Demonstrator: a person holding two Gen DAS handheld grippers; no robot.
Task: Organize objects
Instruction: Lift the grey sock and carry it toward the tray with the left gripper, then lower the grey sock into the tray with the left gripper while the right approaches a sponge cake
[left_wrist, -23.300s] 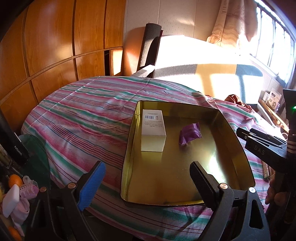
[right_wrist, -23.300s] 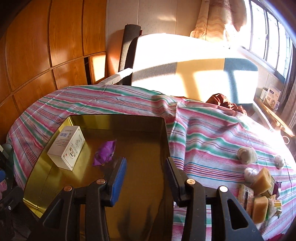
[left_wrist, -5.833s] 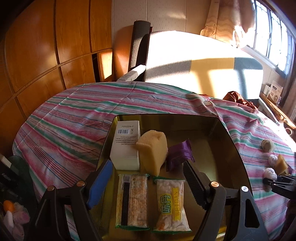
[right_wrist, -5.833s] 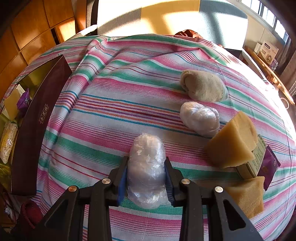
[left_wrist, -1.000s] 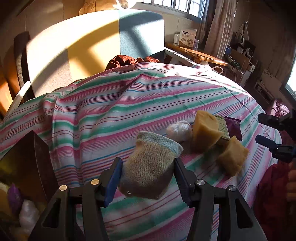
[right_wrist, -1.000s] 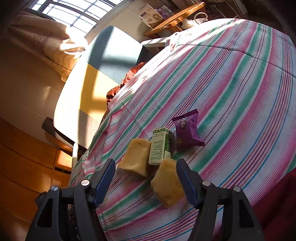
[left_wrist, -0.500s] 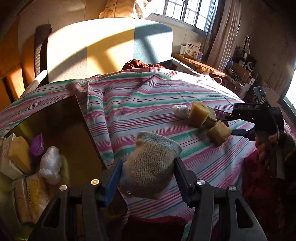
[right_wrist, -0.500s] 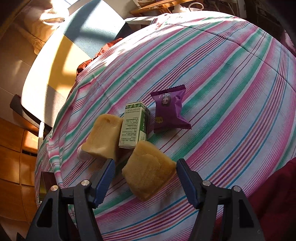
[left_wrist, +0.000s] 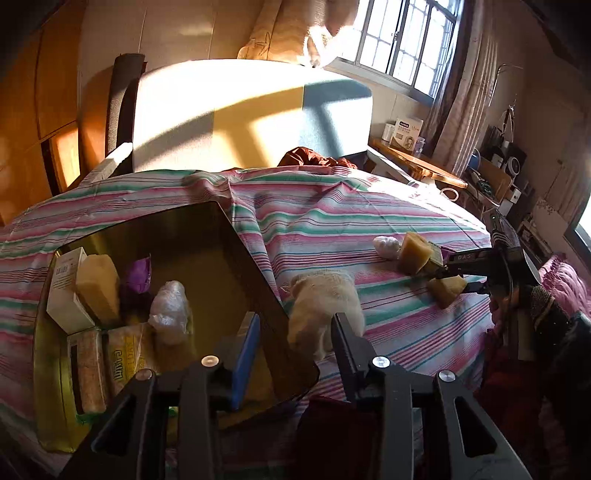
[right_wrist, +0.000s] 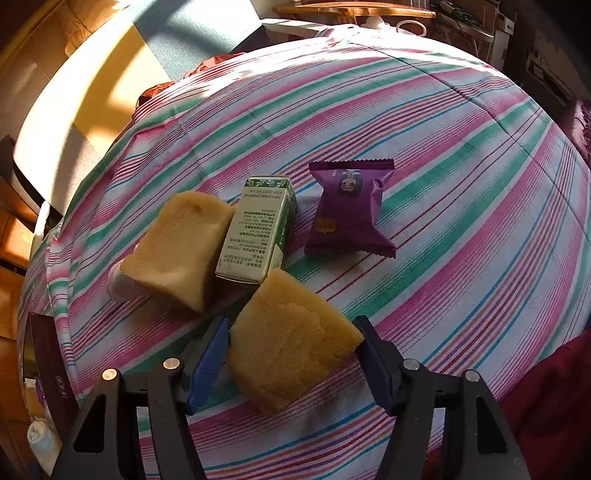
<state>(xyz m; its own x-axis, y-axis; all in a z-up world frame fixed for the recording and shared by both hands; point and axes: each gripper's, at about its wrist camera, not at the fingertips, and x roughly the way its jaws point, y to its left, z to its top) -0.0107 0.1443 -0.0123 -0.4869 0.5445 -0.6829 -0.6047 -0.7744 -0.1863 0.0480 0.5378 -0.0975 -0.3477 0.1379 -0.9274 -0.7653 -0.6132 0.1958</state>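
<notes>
The left tongs (left_wrist: 291, 332) hang over the near corner of the gold tin (left_wrist: 255, 284). A blurred rolled sock (left_wrist: 325, 306) sits just ahead of their tips; whether they grip it I cannot tell. It looks bound for the tin, to their left. The right tongs (right_wrist: 291, 325) stand released, straddling the nearest sponge block (right_wrist: 291, 350); next they need to clench and lift.

Beyond them lie a second sponge (right_wrist: 177, 247), one green carton (right_wrist: 258, 229), one purple packet (right_wrist: 349, 206) and one white bundle (left_wrist: 386, 245). The tin holds one white box (left_wrist: 62, 291), one sponge (left_wrist: 98, 288), one purple packet (left_wrist: 138, 273), one plastic-wrapped bundle (left_wrist: 170, 310) and two snack bars (left_wrist: 107, 362).
</notes>
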